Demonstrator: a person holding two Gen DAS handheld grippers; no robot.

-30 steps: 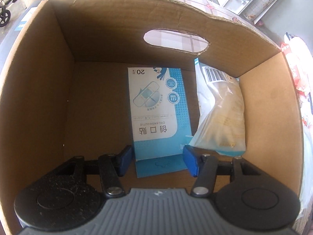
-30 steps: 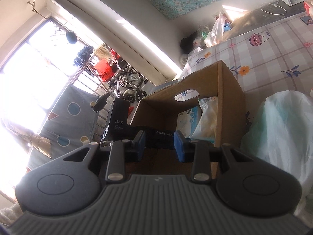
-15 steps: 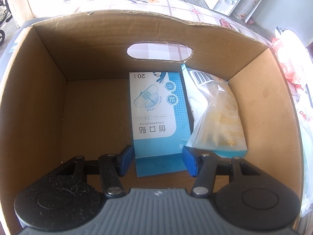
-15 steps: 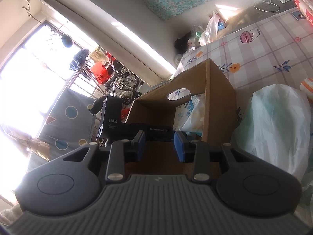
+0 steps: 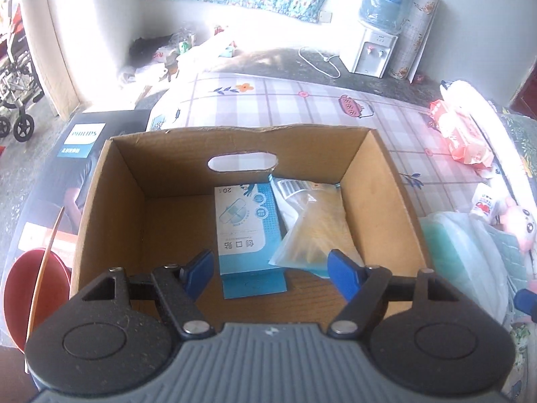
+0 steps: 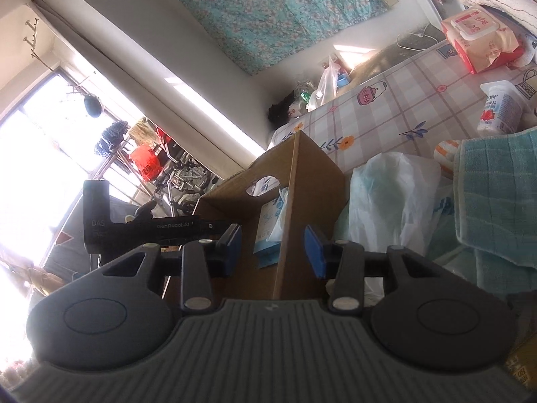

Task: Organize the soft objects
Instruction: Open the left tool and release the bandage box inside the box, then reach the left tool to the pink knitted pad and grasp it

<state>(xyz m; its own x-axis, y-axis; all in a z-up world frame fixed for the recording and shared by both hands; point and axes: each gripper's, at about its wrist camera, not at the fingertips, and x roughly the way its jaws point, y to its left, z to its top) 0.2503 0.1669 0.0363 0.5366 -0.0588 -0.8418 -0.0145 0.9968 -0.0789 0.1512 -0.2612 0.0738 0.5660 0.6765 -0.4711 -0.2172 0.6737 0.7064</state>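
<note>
A brown cardboard box [image 5: 110,201] stands on the flowered tablecloth. On its floor lie a blue-and-white plaster box [image 5: 246,221] and a clear plastic packet [image 5: 315,225] with yellowish contents. My left gripper [image 5: 270,273] hovers above the box's near edge, its jaws opening with nothing between the pads. My right gripper [image 6: 272,250] is beside the box [image 6: 315,181], its jaws also opening. The box's near corner edge shows in its gap, untouched. The left gripper's body [image 6: 151,226] reaches over the box in the right wrist view.
Right of the box lie a white plastic bag [image 5: 459,252], a teal towel [image 6: 500,194], a yogurt bottle [image 6: 500,107], a red wipes pack [image 5: 463,137] and a pink plush toy [image 5: 523,221]. A dark Philips carton [image 5: 80,141] and a red bucket [image 5: 33,285] sit left.
My left gripper has risen out of the box and its jaws have spread wider. The right gripper has swung toward the items at the right, jaws slightly wider.
</note>
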